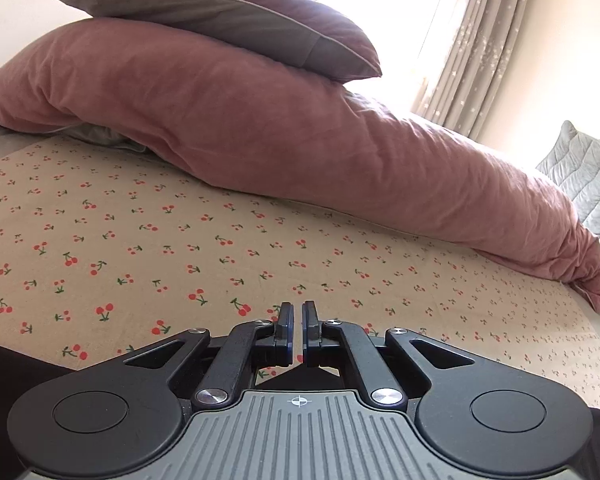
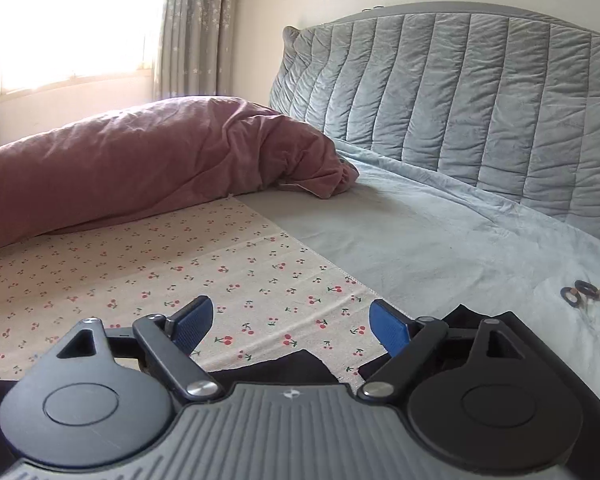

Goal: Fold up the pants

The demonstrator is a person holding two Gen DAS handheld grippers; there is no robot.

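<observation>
The black pants (image 2: 288, 368) lie on the cherry-print cloth (image 2: 236, 280), mostly hidden under my gripper bodies; only dark edges show low in both views, also in the left wrist view (image 1: 4, 364). My left gripper (image 1: 298, 312) has its fingers nearly together with a thin gap; a dark point of fabric (image 1: 296, 376) sits below them, and I cannot tell if it is pinched. My right gripper (image 2: 290, 316) is open and empty, its blue pads (image 2: 192, 320) wide apart above the pants' edge.
A long pink duvet roll (image 1: 300, 140) with a pink-grey pillow (image 1: 204, 12) on it lies across the far side. A grey quilted headboard (image 2: 460, 92) and grey sheet (image 2: 440, 240) are at right. Small dark rings (image 2: 580, 294) lie on the sheet.
</observation>
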